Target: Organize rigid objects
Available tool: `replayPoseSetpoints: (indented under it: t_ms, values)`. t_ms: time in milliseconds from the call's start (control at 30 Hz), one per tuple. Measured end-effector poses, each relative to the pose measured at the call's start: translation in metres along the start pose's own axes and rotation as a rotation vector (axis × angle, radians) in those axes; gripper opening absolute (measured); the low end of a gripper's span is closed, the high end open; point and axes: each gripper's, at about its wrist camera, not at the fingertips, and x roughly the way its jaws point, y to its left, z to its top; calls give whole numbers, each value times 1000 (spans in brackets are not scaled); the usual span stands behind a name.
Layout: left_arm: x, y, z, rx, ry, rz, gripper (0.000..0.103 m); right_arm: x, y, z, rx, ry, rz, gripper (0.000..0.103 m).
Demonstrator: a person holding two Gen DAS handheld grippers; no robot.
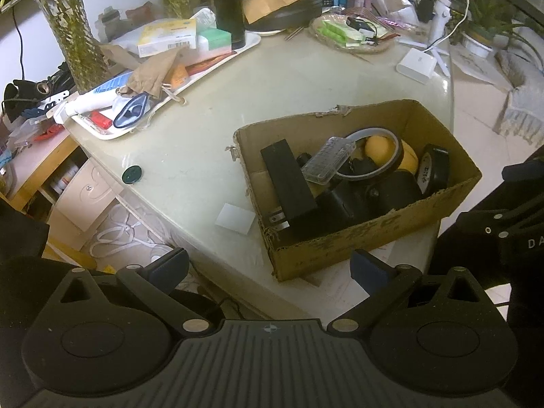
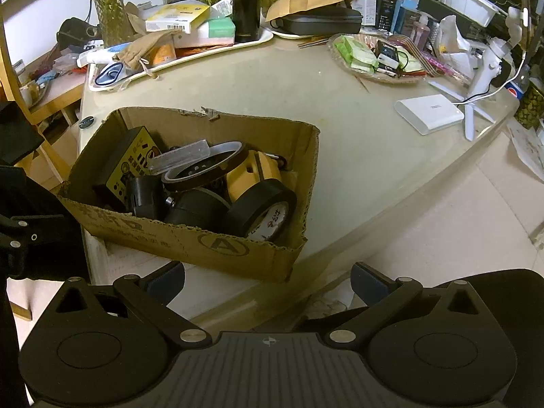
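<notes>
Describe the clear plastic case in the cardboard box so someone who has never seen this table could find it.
Start at the open cardboard box near the table's front edge. Among the black tape rolls and the long black block inside, the clear plastic case lies on top of the pile, leaning on a thin tape ring. It is the only see-through item there.
</notes>
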Motion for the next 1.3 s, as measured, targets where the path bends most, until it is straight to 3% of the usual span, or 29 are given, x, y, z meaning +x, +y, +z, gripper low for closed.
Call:
replayPoseSetpoints:
  t_ms: [1300]
  values:
    - [0,-4,1,24,-5,2,103,1,-1,0,-3,2,-1,103]
